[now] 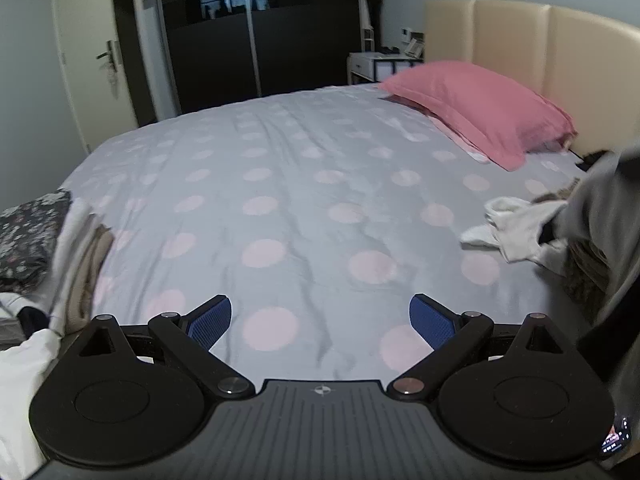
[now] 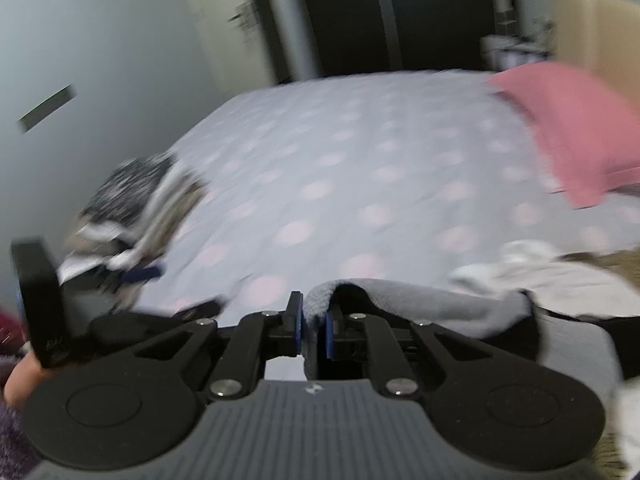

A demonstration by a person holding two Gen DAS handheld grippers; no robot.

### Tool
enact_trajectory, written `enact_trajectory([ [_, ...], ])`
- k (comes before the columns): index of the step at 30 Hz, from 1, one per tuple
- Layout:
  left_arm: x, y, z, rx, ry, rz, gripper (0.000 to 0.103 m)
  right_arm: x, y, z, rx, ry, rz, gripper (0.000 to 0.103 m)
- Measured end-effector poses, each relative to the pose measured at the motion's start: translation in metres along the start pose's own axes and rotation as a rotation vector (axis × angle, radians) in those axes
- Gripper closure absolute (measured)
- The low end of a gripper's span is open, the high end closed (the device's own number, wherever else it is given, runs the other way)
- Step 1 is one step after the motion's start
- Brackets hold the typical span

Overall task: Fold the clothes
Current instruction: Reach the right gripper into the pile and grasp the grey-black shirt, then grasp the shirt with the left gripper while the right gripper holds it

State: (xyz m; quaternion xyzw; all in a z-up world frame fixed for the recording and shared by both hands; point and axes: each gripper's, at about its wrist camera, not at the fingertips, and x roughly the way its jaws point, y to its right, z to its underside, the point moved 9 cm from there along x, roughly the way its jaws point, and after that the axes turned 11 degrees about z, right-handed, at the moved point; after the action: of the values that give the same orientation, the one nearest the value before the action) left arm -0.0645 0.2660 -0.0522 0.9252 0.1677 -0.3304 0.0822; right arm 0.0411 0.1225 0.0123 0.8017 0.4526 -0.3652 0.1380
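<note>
My right gripper (image 2: 313, 330) is shut on a fold of a grey garment (image 2: 424, 306), which trails off to the right; the same garment hangs blurred at the right edge of the left wrist view (image 1: 600, 208). My left gripper (image 1: 320, 322) is open and empty, low over the bed (image 1: 280, 184), whose grey cover has pink dots. A crumpled white garment (image 1: 516, 230) lies on the bed to the right, also visible in the right wrist view (image 2: 532, 276). A stack of folded clothes (image 1: 80, 264) sits at the bed's left edge.
A pink pillow (image 1: 480, 108) lies against the beige headboard (image 1: 540, 48). A dark floral garment (image 1: 28, 232) lies at far left, also in the right wrist view (image 2: 128, 188). A dark wardrobe (image 1: 260, 40), a door (image 1: 88, 60) and a nightstand (image 1: 372, 66) stand beyond the bed.
</note>
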Motion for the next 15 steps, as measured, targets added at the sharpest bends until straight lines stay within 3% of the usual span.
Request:
enact_trajectory([
  [3, -0.003, -0.013, 0.002, -0.02, -0.003, -0.017, 0.005, 0.029, -0.026, 0.022, -0.024, -0.07, -0.042, 0.084],
  [5, -0.001, -0.016, 0.007, -0.03, -0.016, -0.011, 0.005, 0.035, -0.021, 0.032, -0.024, -0.086, -0.034, 0.064],
  [7, 0.003, -0.016, 0.013, -0.032, -0.036, -0.002, 0.005, 0.042, -0.016, 0.042, -0.024, -0.103, -0.026, 0.051],
  [10, 0.01, -0.011, 0.022, -0.021, -0.061, 0.02, 0.005, 0.048, -0.006, 0.056, -0.018, -0.122, -0.008, 0.05],
  [15, 0.024, 0.007, 0.034, 0.002, -0.099, 0.077, 0.005, 0.039, 0.055, 0.066, 0.036, -0.1, 0.125, 0.042],
])
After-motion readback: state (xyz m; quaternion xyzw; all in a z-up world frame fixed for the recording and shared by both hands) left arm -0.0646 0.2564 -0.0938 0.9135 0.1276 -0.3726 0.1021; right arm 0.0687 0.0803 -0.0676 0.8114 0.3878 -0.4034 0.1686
